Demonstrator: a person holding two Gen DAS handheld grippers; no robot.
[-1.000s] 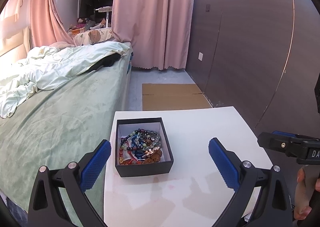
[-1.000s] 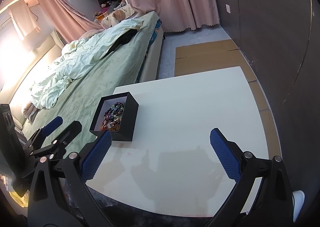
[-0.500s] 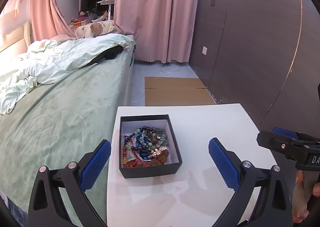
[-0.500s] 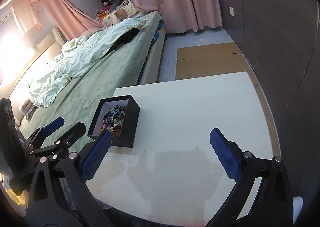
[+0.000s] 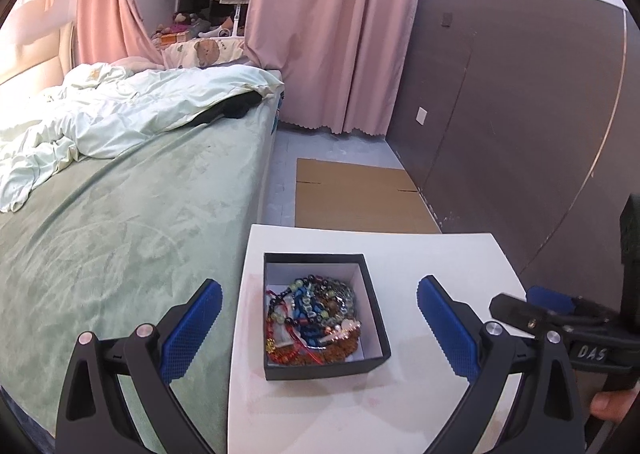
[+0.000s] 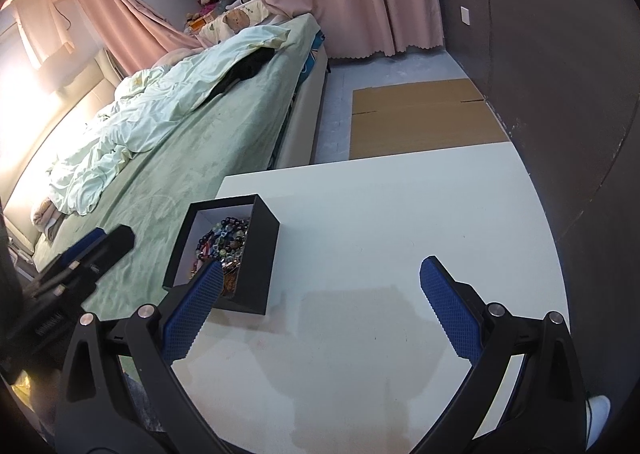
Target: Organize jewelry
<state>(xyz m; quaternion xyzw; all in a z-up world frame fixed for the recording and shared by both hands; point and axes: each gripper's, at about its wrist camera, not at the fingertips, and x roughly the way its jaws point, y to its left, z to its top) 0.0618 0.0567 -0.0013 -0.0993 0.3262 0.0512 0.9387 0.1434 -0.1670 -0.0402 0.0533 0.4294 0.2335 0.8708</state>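
- Black cardboard makes up the open box [image 5: 325,312], which sits on the left part of the white table [image 5: 440,262], close to the edge beside the bed [image 5: 120,238]. The jewelry [image 5: 314,318], a tangle of bead strings in blue, red, amber and green, lies heaped inside it; none shows on the tabletop.
- Over the last second the left wrist view has climbed and drawn back a little: the box now sits lower and nearer the centre between the blue pads, and more of the far wall shows.
- In the right wrist view the box has slid nearer, so its near corner is now hidden behind a blue finger pad [image 6: 192,314].
- Left gripper [image 5: 320,328] is spread wide with nothing between the pads, framing the box. Right gripper [image 6: 320,312] is likewise wide apart and empty, over bare table right of the box.
- Both tools seem to be lining up on the box, yet a full box fits sorting about to start or just ended.
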